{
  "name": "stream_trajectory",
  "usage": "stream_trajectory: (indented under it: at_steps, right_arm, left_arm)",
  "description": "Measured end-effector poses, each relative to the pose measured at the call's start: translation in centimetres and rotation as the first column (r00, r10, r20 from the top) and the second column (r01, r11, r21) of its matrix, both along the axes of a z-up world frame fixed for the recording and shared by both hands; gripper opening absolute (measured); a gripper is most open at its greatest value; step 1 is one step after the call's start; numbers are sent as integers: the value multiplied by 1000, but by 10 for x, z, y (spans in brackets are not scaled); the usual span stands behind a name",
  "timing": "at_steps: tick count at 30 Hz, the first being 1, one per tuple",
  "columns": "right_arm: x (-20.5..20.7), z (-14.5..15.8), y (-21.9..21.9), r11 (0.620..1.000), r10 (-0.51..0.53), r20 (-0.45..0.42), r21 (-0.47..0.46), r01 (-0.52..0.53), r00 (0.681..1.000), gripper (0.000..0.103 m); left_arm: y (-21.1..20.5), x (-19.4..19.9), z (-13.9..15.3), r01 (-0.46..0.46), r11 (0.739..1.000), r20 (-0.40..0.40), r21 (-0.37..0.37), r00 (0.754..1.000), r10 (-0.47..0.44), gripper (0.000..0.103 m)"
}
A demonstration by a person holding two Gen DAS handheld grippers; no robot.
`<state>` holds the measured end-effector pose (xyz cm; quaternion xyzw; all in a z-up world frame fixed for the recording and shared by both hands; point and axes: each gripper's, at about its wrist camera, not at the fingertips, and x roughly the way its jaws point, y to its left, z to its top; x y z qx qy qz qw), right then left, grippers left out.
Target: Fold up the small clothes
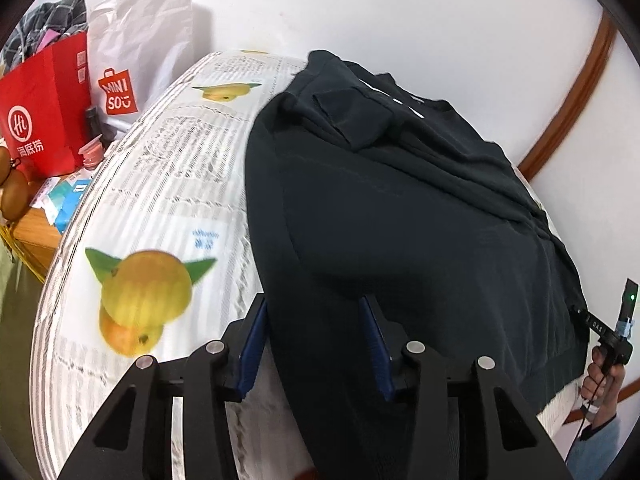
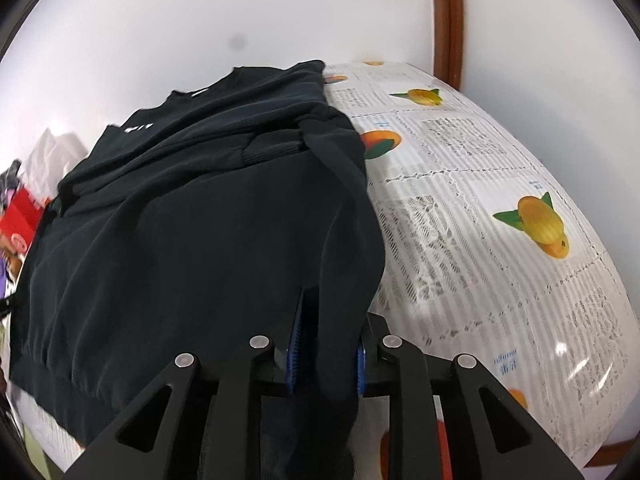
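Note:
A dark navy sweatshirt [image 1: 400, 200] [image 2: 200, 220] lies spread on a table cover [image 1: 160, 200] [image 2: 480, 220] printed with newspaper text and yellow fruit. One sleeve is folded across the body, its ribbed cuff [image 2: 272, 150] lying on top. My left gripper [image 1: 314, 304] stands at the near left hem, jaws apart, with flat fabric between the blue pads. My right gripper [image 2: 334, 308] straddles a raised fold at the near right edge, pads slightly apart around it. A hand [image 1: 600, 376] holding the right tool shows at the far right of the left wrist view.
A red paper bag [image 1: 44, 112] and a white MINISO bag [image 1: 132, 60] stand on a wooden side table [image 1: 36, 236] left of the table, among small items. A white wall with brown trim [image 2: 448, 20] runs behind. Bare cover lies on both sides of the sweatshirt.

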<state>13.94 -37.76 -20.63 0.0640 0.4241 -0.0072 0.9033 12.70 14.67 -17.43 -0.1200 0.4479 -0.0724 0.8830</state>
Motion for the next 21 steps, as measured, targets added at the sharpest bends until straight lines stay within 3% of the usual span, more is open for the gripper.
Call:
stream_trajectory:
  at_steps: [4, 8, 9, 10, 11, 12, 16, 21]
  right_arm:
    - [-12, -1, 4, 1000, 24, 8, -10, -24, 1000, 31]
    - [-19, -2, 7, 1000, 7, 23, -14, -7, 1000, 31]
    - [-20, -2, 8, 1000, 3, 26, -21, -3, 1000, 31]
    - [-21, -2, 9, 1000, 4, 27, -27, -3, 1000, 27]
    - [-22, -2, 12, 999, 16, 29, -37, -15, 999, 21]
    - [-23, -1, 15, 998, 22, 37, -67, -19, 999, 9]
    - [-32, 3, 21, 990, 25, 54, -143, -17, 998, 7]
    - [-56, 21, 8, 995, 29, 104, -99, -18, 994, 7]
  left_arm:
    - [-8, -10, 0, 28, 1000, -2, 13, 1000, -28, 42]
    - [-19, -17, 1, 53, 996, -5, 75, 999, -53, 42]
    - [-21, -18, 1, 49, 994, -8, 94, 999, -49, 37]
    - [-22, -18, 2, 37, 992, -8, 121, 999, -36, 21]
    - [-23, -19, 1, 4, 986, -10, 166, 1000, -2, 12]
    - [-22, -19, 1, -6, 988, -10, 156, 1000, 8, 10]
    - [-15, -23, 5, -29, 994, -24, 104, 999, 31, 7]
    - [-15, -39, 24, 2, 997, 9, 72, 1000, -3, 7]
